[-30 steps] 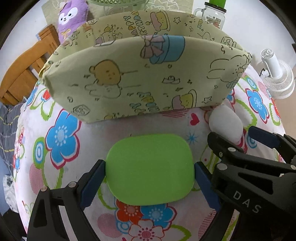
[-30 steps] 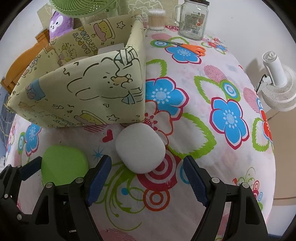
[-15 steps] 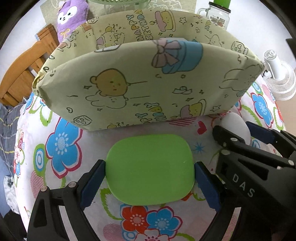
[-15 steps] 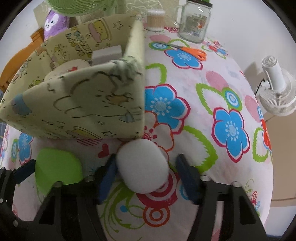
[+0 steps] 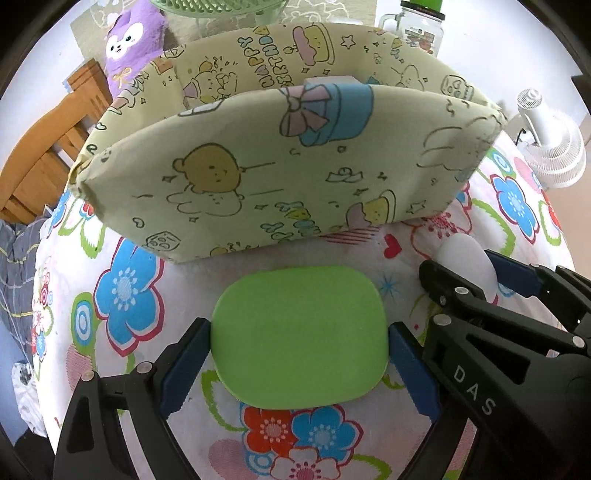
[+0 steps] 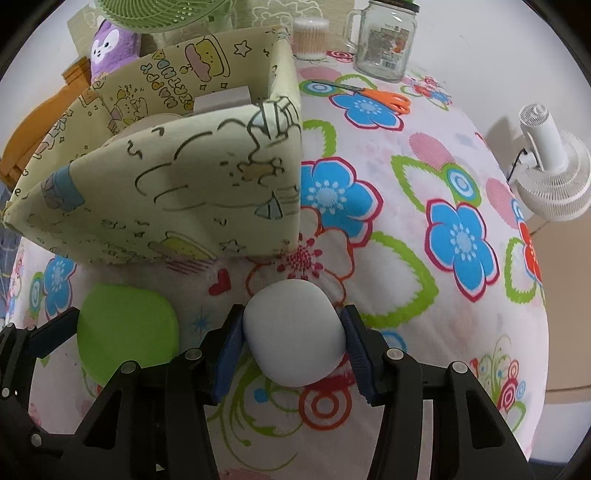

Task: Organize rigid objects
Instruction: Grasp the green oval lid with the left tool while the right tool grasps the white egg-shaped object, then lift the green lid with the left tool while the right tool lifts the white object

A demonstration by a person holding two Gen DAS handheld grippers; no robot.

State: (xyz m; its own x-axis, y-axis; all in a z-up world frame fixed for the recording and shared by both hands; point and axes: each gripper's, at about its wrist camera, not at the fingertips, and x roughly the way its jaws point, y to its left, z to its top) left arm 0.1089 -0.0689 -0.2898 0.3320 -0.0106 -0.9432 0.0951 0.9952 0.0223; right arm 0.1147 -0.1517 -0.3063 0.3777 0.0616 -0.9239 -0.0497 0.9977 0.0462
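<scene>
My left gripper (image 5: 299, 354) is shut on a flat green rounded lid (image 5: 300, 334), held over the flowered tablecloth just in front of the pale yellow cartoon-print fabric bin (image 5: 280, 177). My right gripper (image 6: 293, 339) is shut on a smooth white rounded case (image 6: 293, 334), to the right of the green lid (image 6: 127, 328) and in front of the bin's right corner (image 6: 184, 199). The white case (image 5: 465, 260) and the right gripper's black body also show at the right in the left wrist view. A white box (image 6: 221, 98) sits inside the bin.
A glass mug jar (image 6: 384, 40), a cotton swab tub (image 6: 310, 35) and orange scissors (image 6: 380, 98) lie at the table's far side. A white fan (image 6: 550, 170) stands off the right edge. A purple plush (image 5: 133, 40), a green fan and a wooden chair (image 5: 48, 147) are behind the bin.
The right gripper closed from wide open onto the white case. Both grippers rose and moved closer to the bin, the left still holding the green lid.
</scene>
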